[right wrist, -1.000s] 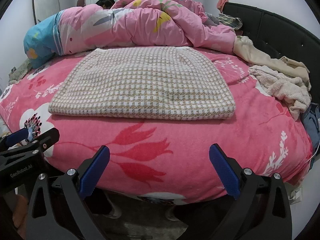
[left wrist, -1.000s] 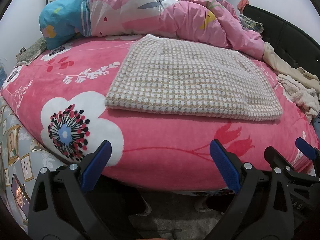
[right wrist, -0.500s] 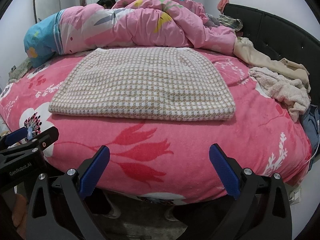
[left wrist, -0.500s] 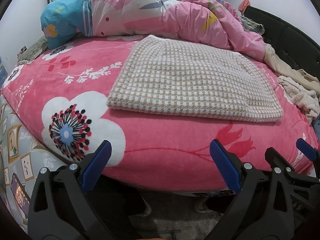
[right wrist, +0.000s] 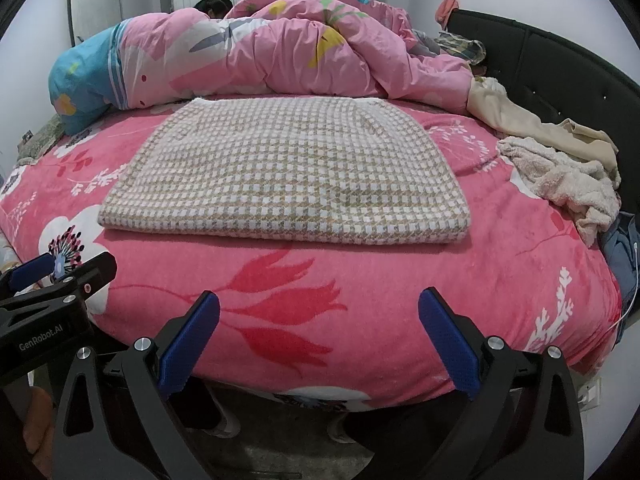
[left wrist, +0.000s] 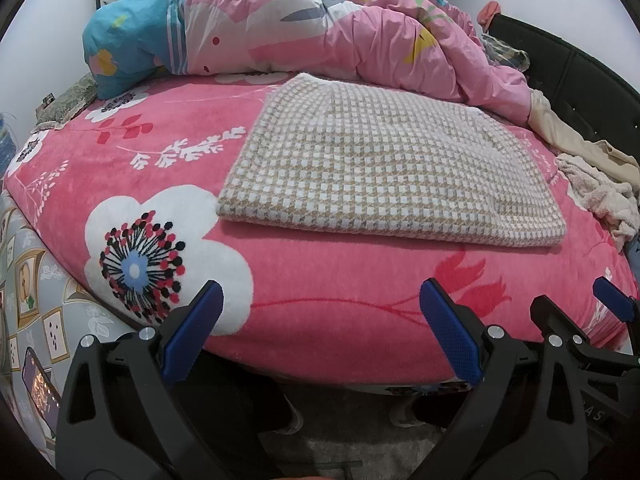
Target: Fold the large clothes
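A beige and white checked garment lies folded into a flat rectangle on the pink flowered bedspread. My left gripper hangs open at the bed's near edge, short of the garment, with nothing between its blue pads. My right gripper is also open and holds nothing, facing the garment's near folded edge from off the bed. The right gripper's tips show at the lower right of the left wrist view, and the left gripper's tips at the lower left of the right wrist view.
A bunched pink and blue duvet lies behind the garment. Cream and fluffy clothes are heaped at the right by a black headboard. A person's head shows behind the duvet. Grey floor lies below.
Both views have shifted only slightly: the bed and garment sit a little lower and to the right in the left wrist view. Both grippers stay open and the garment has not moved.
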A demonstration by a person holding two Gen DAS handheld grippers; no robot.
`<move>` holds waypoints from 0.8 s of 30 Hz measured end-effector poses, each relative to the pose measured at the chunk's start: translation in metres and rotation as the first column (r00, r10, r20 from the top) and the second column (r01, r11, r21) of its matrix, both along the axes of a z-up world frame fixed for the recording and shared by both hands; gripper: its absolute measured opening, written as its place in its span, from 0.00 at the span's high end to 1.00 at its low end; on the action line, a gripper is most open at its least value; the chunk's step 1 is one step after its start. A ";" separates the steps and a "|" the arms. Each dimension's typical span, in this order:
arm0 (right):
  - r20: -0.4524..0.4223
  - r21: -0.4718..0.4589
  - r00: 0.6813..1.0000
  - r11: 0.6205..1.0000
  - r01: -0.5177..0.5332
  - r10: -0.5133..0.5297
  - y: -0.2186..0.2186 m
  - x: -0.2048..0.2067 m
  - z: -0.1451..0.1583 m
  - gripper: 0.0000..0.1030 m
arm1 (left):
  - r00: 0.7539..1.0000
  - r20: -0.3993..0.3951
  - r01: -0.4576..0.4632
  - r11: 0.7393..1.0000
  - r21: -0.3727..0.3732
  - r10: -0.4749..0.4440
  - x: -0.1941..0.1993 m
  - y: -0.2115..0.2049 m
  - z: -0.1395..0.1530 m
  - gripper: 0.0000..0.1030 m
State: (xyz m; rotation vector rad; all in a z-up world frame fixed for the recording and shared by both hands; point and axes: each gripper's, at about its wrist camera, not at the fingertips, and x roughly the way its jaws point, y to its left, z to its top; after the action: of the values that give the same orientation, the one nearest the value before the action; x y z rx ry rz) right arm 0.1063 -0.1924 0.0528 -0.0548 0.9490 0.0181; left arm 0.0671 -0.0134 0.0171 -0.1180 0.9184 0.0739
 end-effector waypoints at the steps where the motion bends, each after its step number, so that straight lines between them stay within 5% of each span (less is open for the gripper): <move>1: 0.000 0.000 1.000 1.000 0.000 0.000 0.000 0.000 0.000 0.06 | 1.000 0.000 0.000 1.000 0.000 0.000 0.000 0.000 0.000 0.08; 24: -0.006 -0.003 1.000 1.000 0.004 -0.004 -0.002 -0.001 -0.002 0.06 | 1.000 -0.001 -0.003 1.000 0.002 0.003 0.001 -0.001 0.002 0.08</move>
State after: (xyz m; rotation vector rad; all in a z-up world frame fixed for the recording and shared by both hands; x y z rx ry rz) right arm 0.1053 -0.1942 0.0509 -0.0558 0.9550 0.0134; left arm 0.0679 -0.0149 0.0188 -0.1171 0.9189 0.0778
